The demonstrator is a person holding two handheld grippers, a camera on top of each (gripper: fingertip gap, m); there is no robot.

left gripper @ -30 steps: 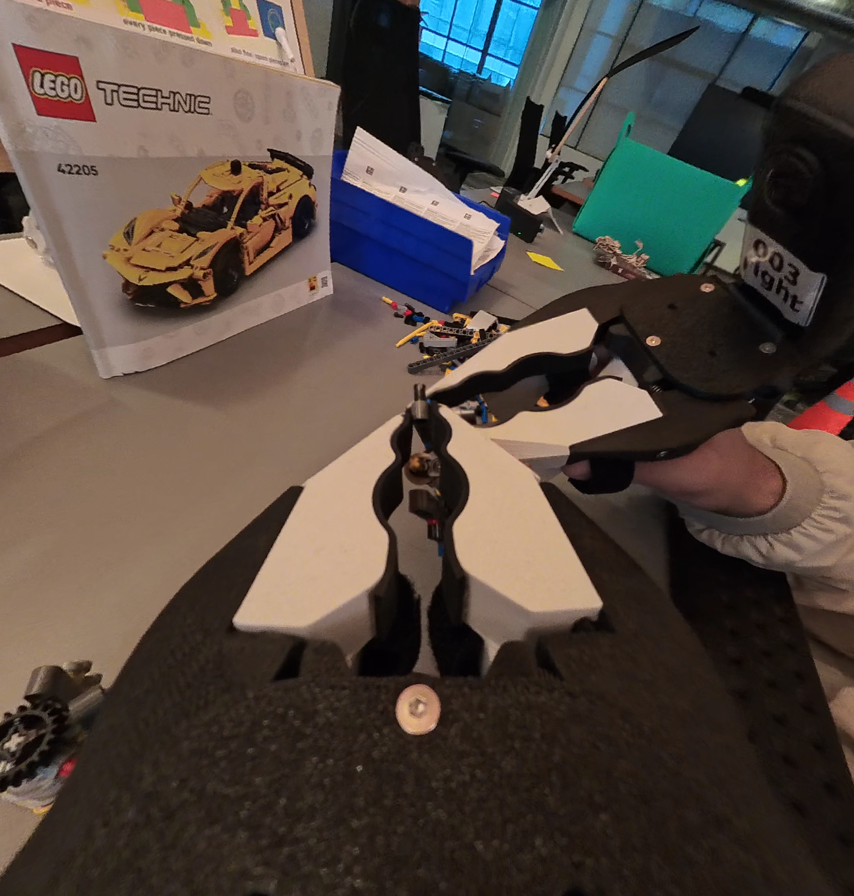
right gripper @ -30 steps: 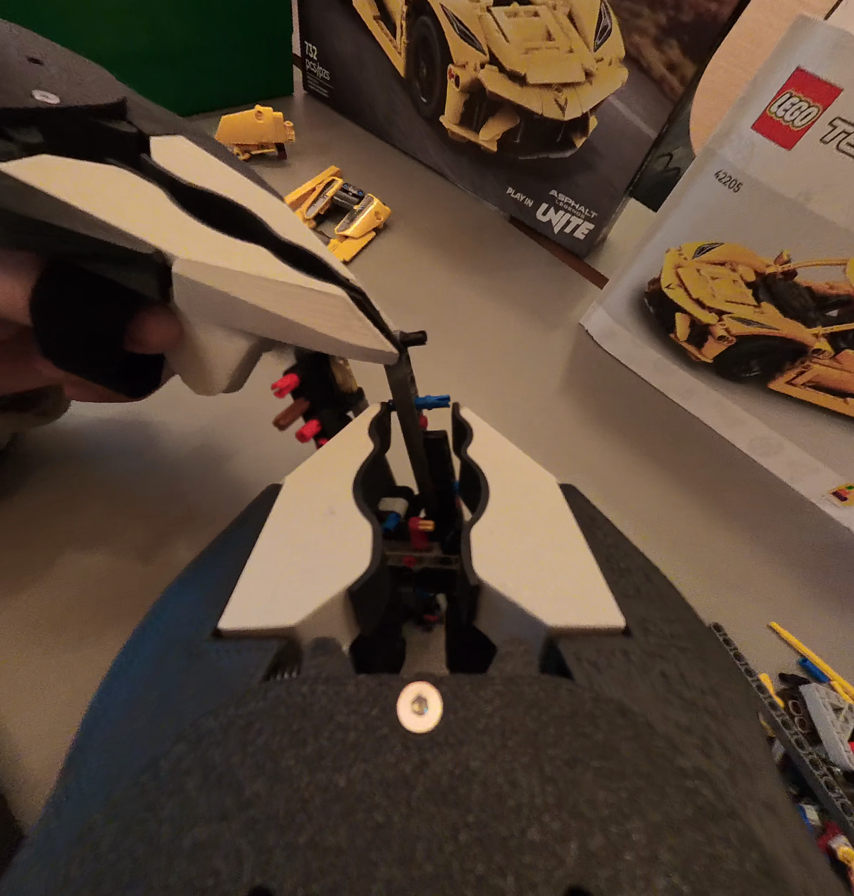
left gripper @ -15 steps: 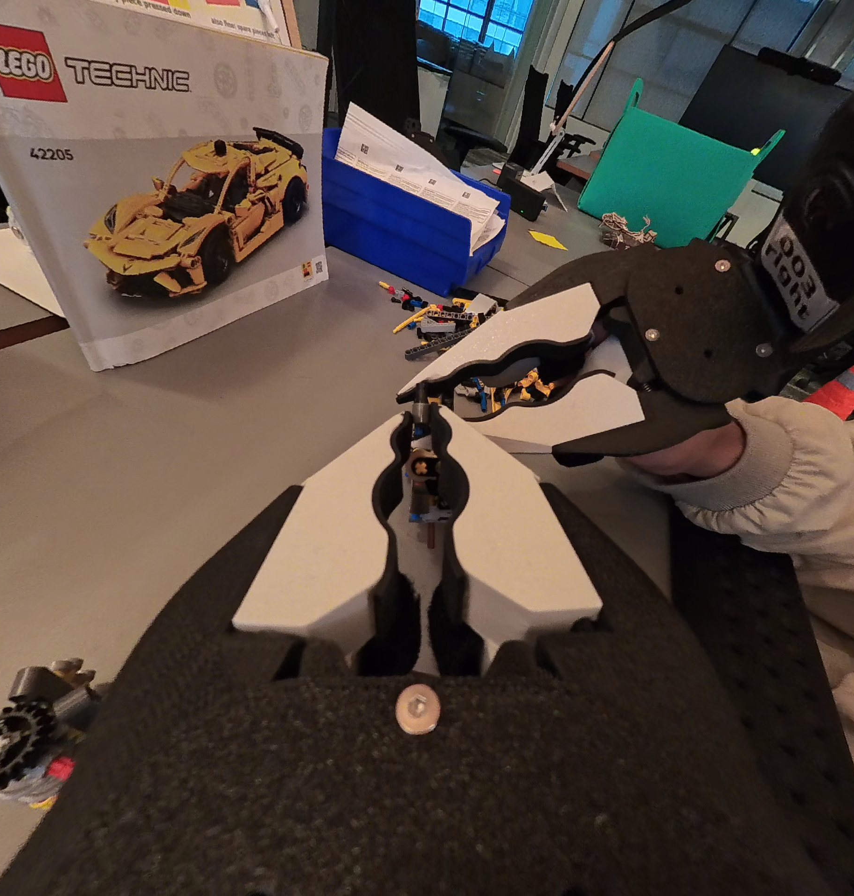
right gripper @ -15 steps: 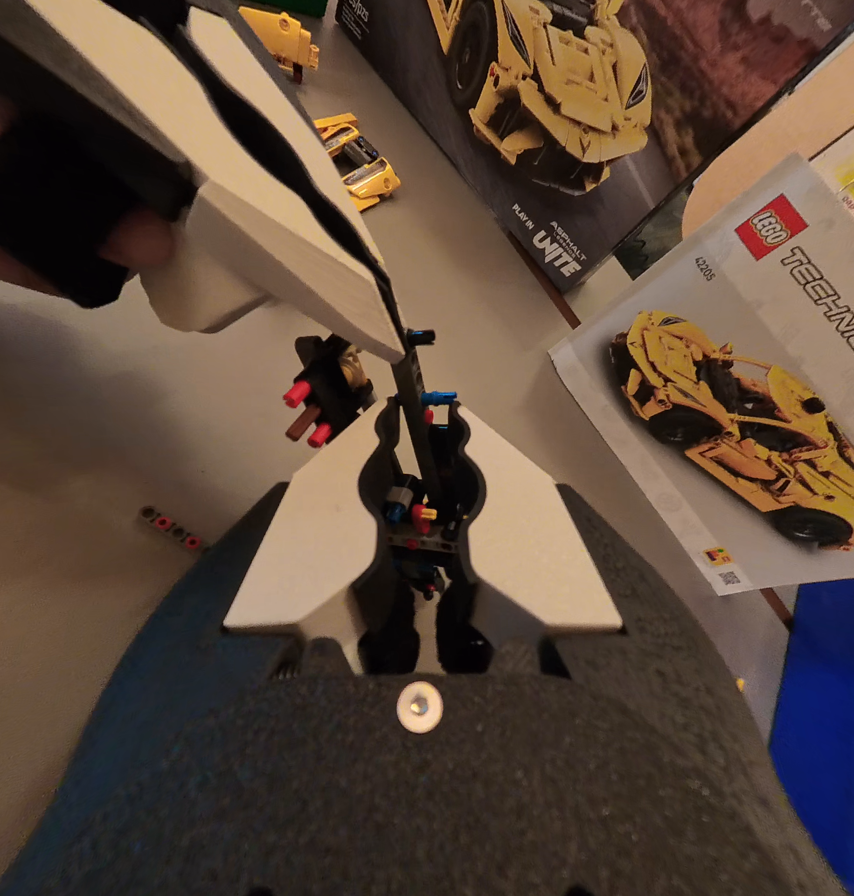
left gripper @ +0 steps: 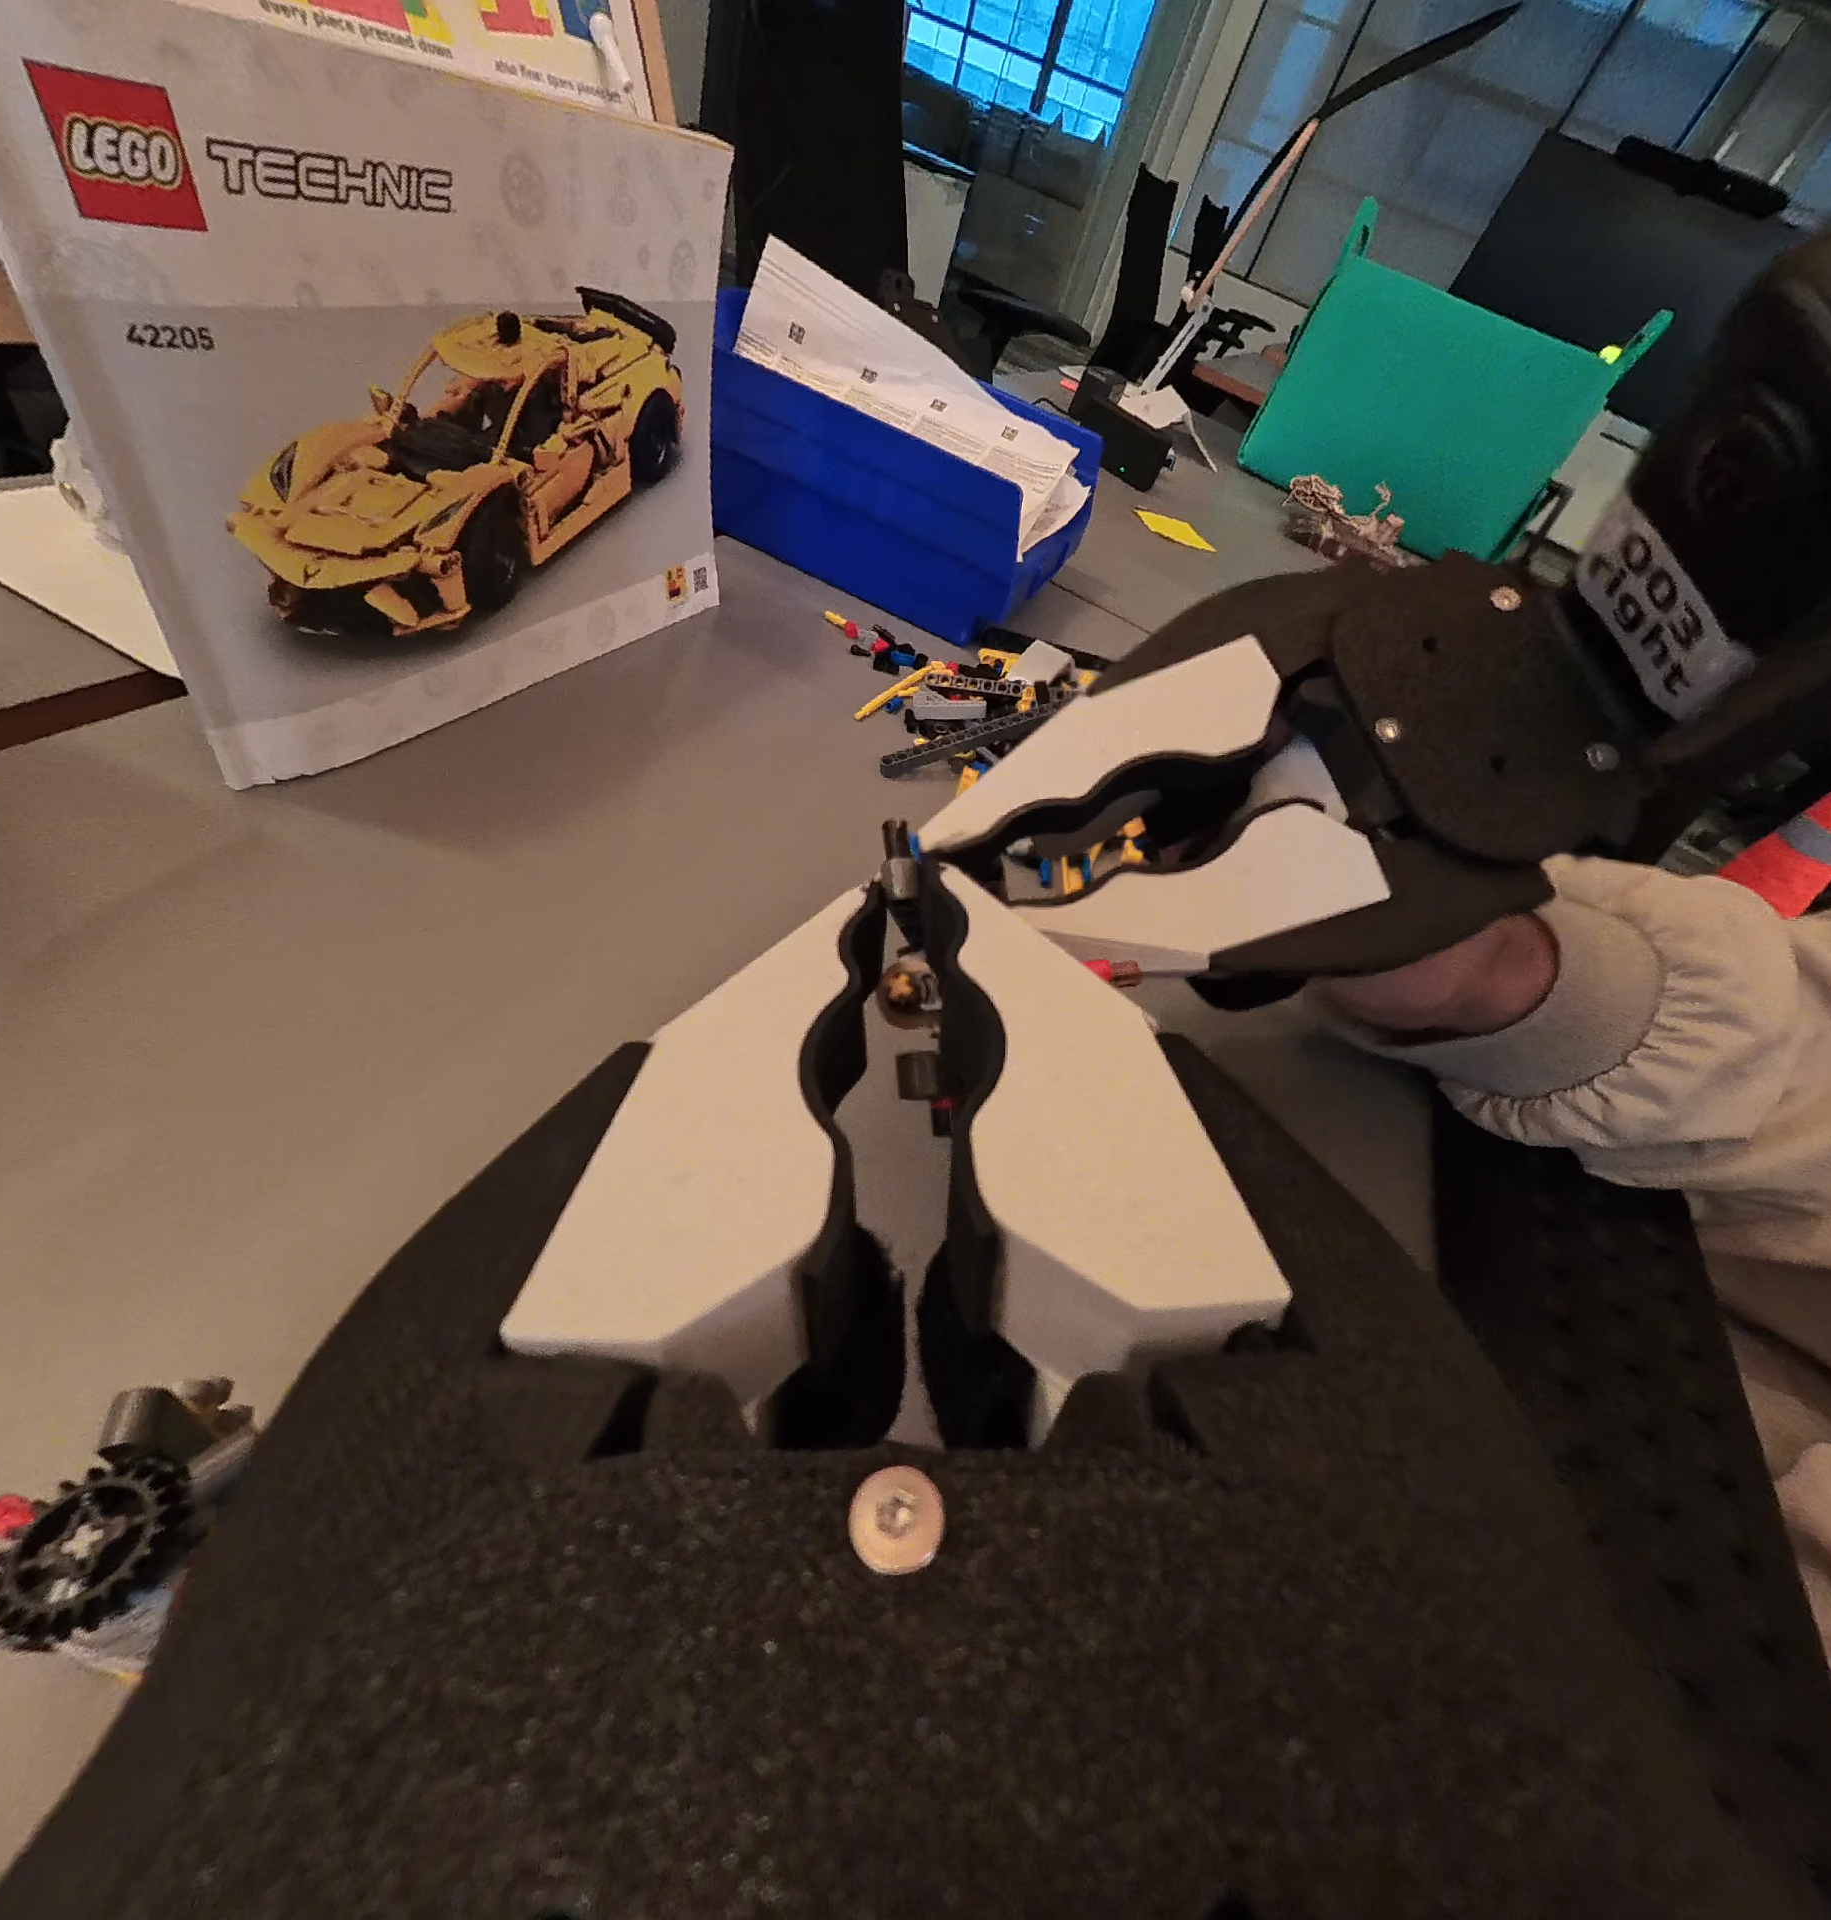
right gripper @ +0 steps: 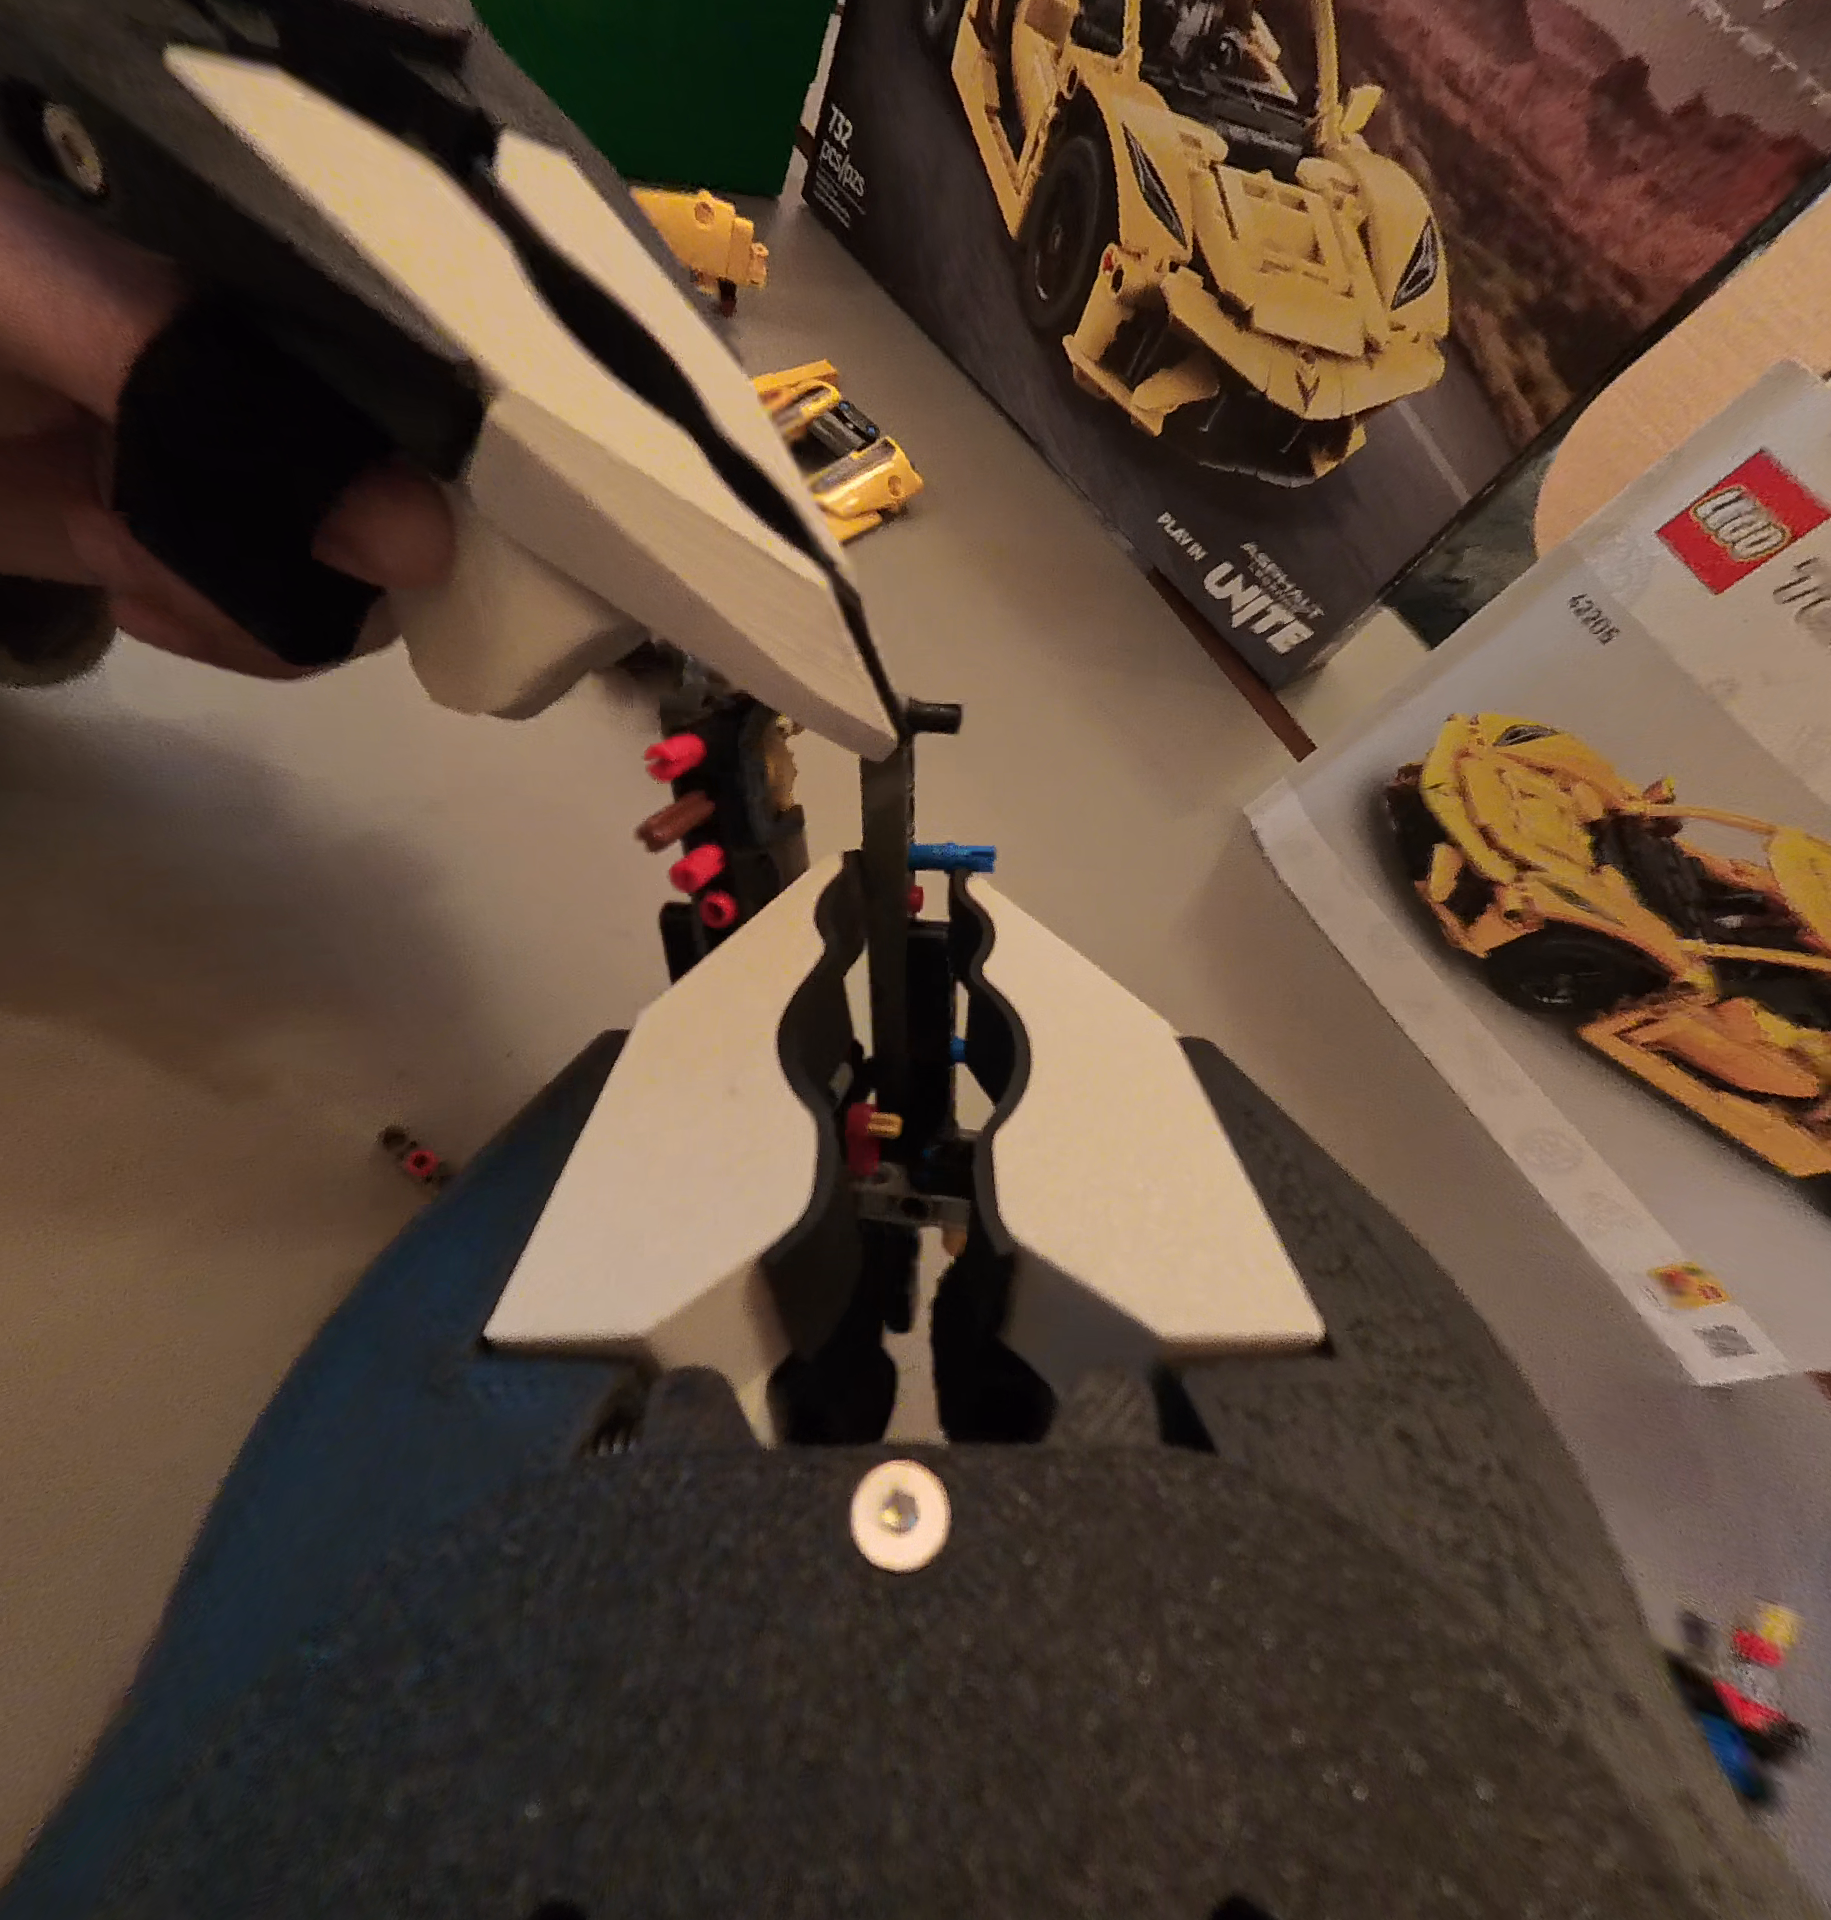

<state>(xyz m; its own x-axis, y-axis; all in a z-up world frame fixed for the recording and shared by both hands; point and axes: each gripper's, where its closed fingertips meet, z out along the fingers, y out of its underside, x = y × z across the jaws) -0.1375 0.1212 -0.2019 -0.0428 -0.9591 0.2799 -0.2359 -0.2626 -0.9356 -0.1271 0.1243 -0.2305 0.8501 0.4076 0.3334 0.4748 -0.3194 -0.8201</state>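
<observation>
Black beam assembly [right gripper: 895,997] sits pinched between my right tool [right gripper: 900,883] fingers above the grey desk [right gripper: 267,935]; my left tool [left gripper: 906,899] clamps its upper end, tips meeting there.

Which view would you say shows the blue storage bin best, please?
The left wrist view: the blue storage bin stands whole on the table behind the loose bricks, with white sheets in it. The right wrist view does not show it.
</observation>
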